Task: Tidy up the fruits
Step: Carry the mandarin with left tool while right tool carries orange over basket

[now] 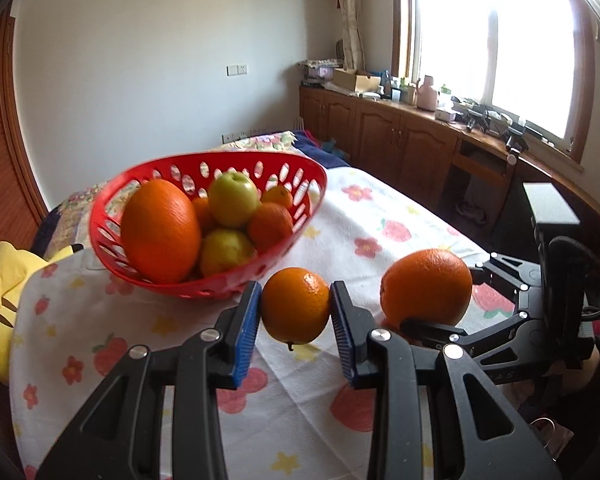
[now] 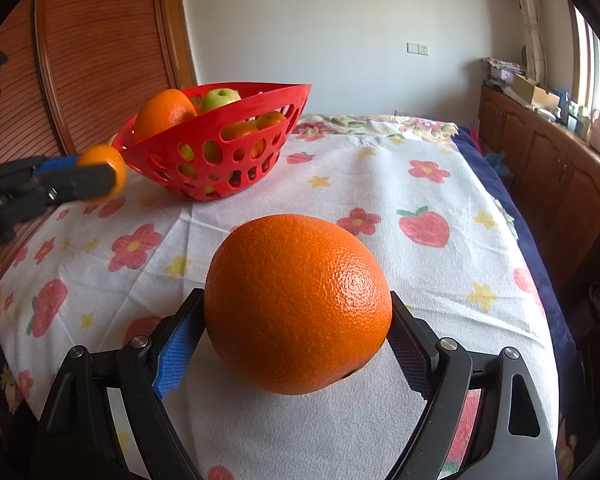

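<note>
The left tool (image 1: pixel 296 312) is squeezing one small round orange (image 1: pixel 295 306), lifted just beside the red plastic basket (image 1: pixel 220 284) with holes. The right tool (image 2: pixel 298 332) is hugging one big bumpy orange (image 2: pixel 298 304) sitting on the flowery cloth (image 2: pixel 380 184). The basket is holding about seven fruits, orange and green.

Showing glossy red plastic on perforated basket (image 2: pixel 216 152). Showing dimpled, slightly shiny peel on big orange (image 2: pixel 298 304) and small orange (image 1: pixel 295 306). Showing smooth waxy skin on green apple (image 1: pixel 233 199). Showing nubby matt woven cloth on flowered bedspread (image 2: pixel 380 184). Showing ribbed blue rubbery pads (image 1: pixel 246 332), matt black plastic arms, bright metal rivets. Showing ridged varnished wood on headboard (image 2: pixel 100 44).
</note>
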`<state>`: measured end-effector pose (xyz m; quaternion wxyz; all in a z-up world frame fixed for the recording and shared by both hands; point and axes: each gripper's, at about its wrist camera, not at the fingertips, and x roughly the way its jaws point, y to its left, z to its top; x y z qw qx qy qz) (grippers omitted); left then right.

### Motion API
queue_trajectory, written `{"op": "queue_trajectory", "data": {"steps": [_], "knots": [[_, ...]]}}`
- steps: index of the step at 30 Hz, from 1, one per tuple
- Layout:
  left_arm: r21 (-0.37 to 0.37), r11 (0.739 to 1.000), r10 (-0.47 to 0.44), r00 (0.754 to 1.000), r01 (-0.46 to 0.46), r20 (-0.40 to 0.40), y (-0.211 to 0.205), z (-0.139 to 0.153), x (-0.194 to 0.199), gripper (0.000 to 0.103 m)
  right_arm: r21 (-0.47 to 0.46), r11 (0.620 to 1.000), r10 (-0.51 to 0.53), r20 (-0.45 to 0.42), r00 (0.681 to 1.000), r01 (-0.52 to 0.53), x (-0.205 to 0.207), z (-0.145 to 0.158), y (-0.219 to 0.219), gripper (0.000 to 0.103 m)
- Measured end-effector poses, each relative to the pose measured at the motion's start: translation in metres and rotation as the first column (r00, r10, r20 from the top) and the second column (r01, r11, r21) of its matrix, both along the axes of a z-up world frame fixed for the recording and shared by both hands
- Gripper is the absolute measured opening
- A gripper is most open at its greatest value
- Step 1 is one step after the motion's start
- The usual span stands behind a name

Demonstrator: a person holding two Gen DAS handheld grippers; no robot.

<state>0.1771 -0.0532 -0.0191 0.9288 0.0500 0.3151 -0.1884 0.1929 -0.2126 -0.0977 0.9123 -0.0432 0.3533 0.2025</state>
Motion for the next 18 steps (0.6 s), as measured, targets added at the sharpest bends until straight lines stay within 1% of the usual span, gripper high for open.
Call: {"op": "queue_trajectory", "data": {"steps": [6,11,15,18], "knots": [[-0.001,1.000,0.020,0.999,-0.020,0.028,0.010,0.011,-0.002,0.033,0.002,1.000,-0.005,-0.002,1.000,0.005,-0.001,0.001,0.000,0.087],[0.013,0.999,0.033,0.998,-0.034,0.044,0.015,0.018,-0.003,0.033,0.018,1.000,0.016,-0.029,0.999,-0.015,0.002,0.004,-0.002,0.087],[0.007,0.999,0.044,0.997,-0.045,0.060,0.022,0.026,0.000,0.033,0.009,0.999,0.031,-0.001,1.000,-0.031,0.001,0.018,-0.002,0.087],[0.007,0.998,0.056,0.996,-0.057,0.074,0.031,0.034,0.006,0.033,0.019,0.999,0.047,0.025,0.999,-0.047,0.004,0.036,-0.003,0.087]]}}
